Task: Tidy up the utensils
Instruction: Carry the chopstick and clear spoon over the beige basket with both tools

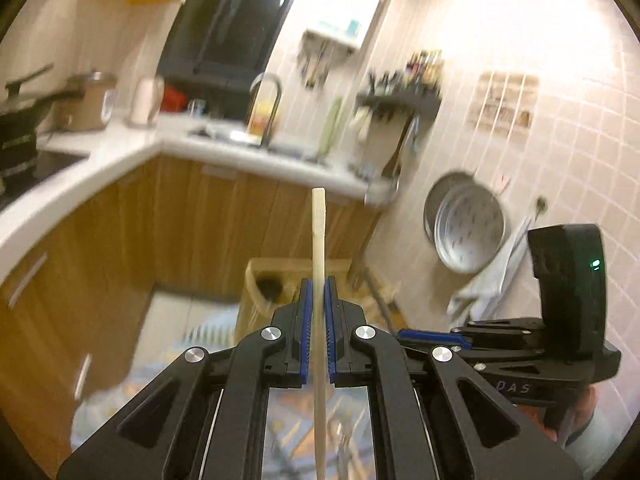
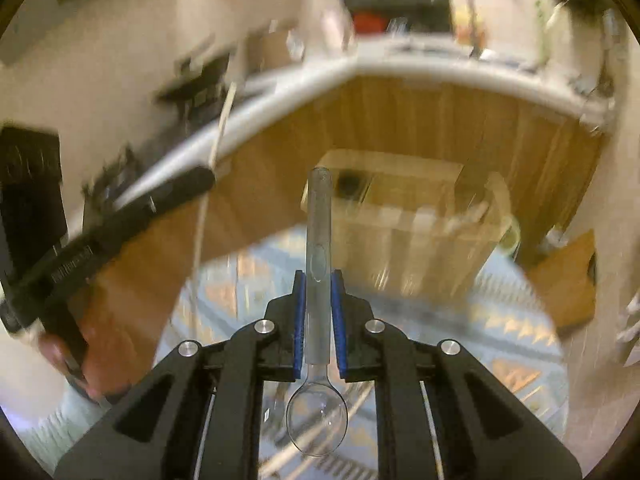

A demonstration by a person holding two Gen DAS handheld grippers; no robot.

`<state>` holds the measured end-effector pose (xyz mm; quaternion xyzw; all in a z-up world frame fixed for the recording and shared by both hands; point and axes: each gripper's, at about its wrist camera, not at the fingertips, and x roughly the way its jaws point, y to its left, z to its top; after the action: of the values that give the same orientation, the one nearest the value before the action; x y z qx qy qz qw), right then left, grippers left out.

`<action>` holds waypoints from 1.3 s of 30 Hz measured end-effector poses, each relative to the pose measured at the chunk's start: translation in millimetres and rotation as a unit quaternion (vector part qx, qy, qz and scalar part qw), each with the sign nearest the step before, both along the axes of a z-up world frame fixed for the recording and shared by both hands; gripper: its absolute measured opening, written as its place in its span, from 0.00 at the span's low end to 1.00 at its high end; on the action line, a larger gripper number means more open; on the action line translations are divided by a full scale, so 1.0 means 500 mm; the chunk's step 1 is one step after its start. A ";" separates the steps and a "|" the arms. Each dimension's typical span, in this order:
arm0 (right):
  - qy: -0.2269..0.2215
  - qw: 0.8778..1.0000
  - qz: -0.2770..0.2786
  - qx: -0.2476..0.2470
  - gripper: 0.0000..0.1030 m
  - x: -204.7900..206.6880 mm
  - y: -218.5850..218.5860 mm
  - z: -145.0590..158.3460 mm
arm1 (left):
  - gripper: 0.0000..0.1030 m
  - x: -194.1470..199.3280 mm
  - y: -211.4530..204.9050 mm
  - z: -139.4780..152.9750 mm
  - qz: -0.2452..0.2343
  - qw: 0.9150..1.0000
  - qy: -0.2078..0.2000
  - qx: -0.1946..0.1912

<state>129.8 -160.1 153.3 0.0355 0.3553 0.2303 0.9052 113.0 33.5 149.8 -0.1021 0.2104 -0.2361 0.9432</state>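
Note:
My left gripper (image 1: 318, 284) is shut on a pale wooden chopstick (image 1: 319, 240) that sticks up and forward between the blue pads. My right gripper (image 2: 318, 276) is shut on a clear plastic spoon (image 2: 319, 224), handle pointing forward, bowl (image 2: 317, 420) back toward the camera. A wooden utensil box (image 2: 404, 216) with compartments stands below and ahead; it also shows in the left wrist view (image 1: 260, 280). The right gripper's body (image 1: 560, 320) shows at the right of the left wrist view. The left gripper (image 2: 120, 220) with its chopstick (image 2: 222, 128) shows at the left of the right wrist view.
A white L-shaped counter (image 1: 120, 152) on wooden cabinets (image 1: 192, 220) runs behind, with a sink and faucet (image 1: 268, 112), pots (image 1: 24, 120) and a wall rack (image 1: 400, 100). Metal pans (image 1: 468, 224) hang on the tiled wall. A patterned rug (image 2: 500, 320) covers the floor.

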 end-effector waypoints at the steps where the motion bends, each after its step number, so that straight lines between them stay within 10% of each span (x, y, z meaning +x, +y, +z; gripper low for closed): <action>1: -0.022 1.000 -0.016 0.006 0.10 0.007 -0.007 0.020 | 0.04 0.006 -0.012 0.010 0.007 1.000 -0.015 0.002; 9: -0.158 0.977 -0.141 0.026 0.10 0.078 -0.036 0.062 | 0.04 0.071 -0.104 0.050 0.083 0.983 -0.165 0.015; 23: -0.163 0.966 -0.197 0.051 0.10 0.234 -0.016 -0.041 | 0.04 0.222 -0.112 -0.032 0.189 0.970 -0.153 0.019; 39: -0.176 0.960 -0.208 0.056 0.10 0.226 -0.005 -0.136 | 0.04 0.213 -0.085 -0.136 0.181 0.976 -0.116 0.044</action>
<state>242.6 -162.6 85.4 0.1181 0.1612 0.0591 0.9780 219.6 -9.2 81.8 -0.0685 0.0874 -0.0625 0.9918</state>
